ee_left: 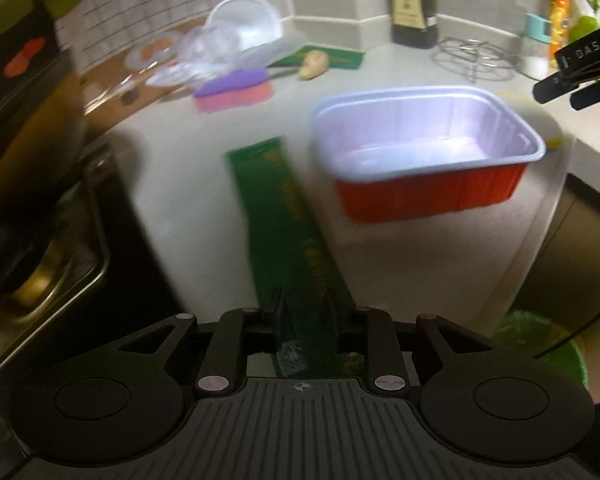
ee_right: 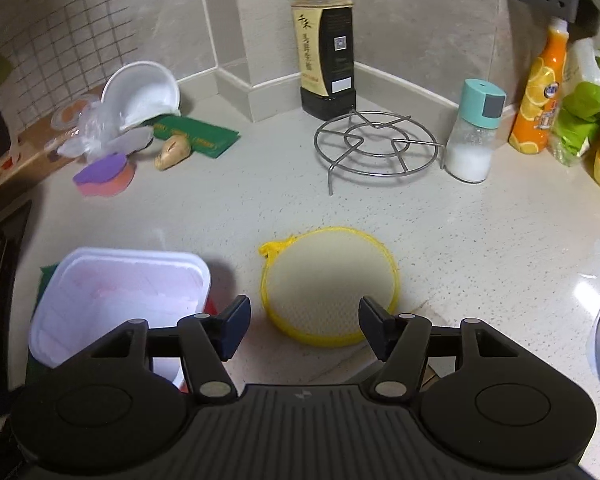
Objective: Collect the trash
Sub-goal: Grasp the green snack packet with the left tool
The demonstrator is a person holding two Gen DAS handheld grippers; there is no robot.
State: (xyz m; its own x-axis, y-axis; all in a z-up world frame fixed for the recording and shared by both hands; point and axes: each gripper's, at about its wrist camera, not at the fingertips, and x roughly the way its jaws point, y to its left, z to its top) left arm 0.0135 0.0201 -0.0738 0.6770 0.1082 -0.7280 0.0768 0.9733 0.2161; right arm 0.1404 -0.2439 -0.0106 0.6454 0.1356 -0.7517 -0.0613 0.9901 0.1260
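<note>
**Kitchen counter, trash items and both grippers**

Back left corner of the counter [ee_right: 228, 208]: white plastic bowl [ee_right: 144, 92], crumpled clear wrap [ee_right: 96, 128], purple-and-pink sponge [ee_right: 104, 176], green packet [ee_right: 198, 136].

Front left edge: red foil tray [ee_left: 428, 152], white inside, empty.

Left gripper [ee_left: 304, 312]: jaws narrowly parted, a long green wrapper [ee_left: 284, 216] between them; whether the pads press it cannot be told.

Front centre: round yellow-rimmed scrubber [ee_right: 328, 284].

Right gripper [ee_right: 304, 324]: jaws apart, holding nothing, just before the scrubber.

Black ribbed gripper bodies, silver rivets; fingers [ee_right: 236, 326] dark blue, possibly padded.
</note>
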